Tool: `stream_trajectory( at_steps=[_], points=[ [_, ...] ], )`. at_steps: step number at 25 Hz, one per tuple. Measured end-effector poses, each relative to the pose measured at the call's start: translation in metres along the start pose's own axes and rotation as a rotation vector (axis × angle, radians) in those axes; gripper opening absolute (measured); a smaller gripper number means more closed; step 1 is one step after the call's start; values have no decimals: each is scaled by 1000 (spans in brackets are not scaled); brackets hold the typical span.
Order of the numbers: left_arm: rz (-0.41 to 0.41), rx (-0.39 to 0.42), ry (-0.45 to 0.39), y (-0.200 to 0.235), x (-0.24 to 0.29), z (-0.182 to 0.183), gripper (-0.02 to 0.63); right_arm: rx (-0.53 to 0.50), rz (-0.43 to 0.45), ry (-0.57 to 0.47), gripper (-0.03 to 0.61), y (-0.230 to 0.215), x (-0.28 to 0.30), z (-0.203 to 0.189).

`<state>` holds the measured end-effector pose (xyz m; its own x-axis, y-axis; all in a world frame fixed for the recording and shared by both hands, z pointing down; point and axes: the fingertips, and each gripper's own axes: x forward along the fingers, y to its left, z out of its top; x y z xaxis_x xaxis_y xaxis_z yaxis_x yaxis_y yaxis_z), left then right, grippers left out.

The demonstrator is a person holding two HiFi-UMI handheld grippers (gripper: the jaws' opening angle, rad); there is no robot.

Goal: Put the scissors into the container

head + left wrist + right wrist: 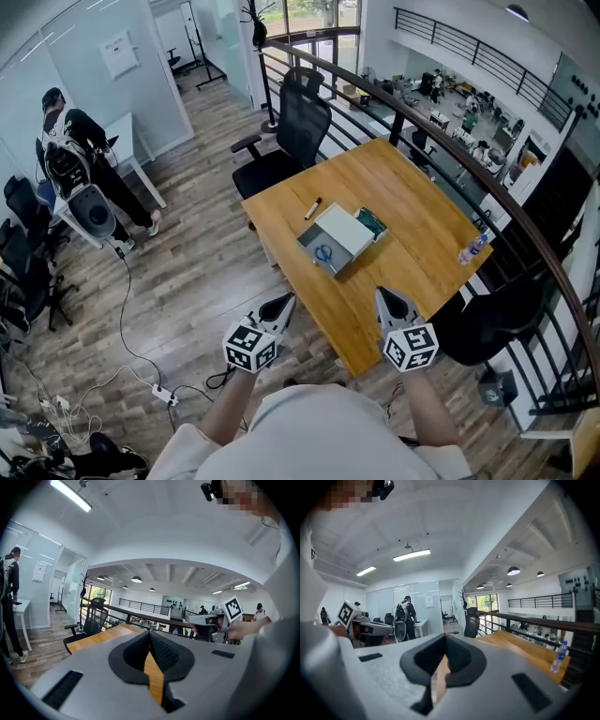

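Observation:
Blue-handled scissors (323, 253) lie in the near-left part of a white box-shaped container (345, 231) at the middle of the wooden table (412, 197). Something green (371, 223) shows at the container's far right side. Both grippers hang low in front of the table's near corner, well short of the container. My left gripper (284, 302) is shut and holds nothing; in its own view the jaws (150, 633) meet at the tips. My right gripper (384, 294) is likewise shut and empty (445, 637). Neither gripper view shows the scissors.
A dark marker pen (312, 208) lies on the table left of the container. A water bottle (472, 249) stands at the table's right edge. A black office chair (286, 141) sits at the far side, a railing (487, 187) runs behind. A person (80, 150) stands far left.

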<state>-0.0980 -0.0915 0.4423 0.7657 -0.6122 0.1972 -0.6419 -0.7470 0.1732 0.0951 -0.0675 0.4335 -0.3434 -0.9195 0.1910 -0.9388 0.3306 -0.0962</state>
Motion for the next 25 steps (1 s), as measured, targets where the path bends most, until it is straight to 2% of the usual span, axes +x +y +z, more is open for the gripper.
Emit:
stream_trajectory(
  at_steps=[25],
  points=[
    [5, -15, 9, -3, 3, -5, -6, 2, 7, 14, 2, -4, 1, -9]
  ],
)
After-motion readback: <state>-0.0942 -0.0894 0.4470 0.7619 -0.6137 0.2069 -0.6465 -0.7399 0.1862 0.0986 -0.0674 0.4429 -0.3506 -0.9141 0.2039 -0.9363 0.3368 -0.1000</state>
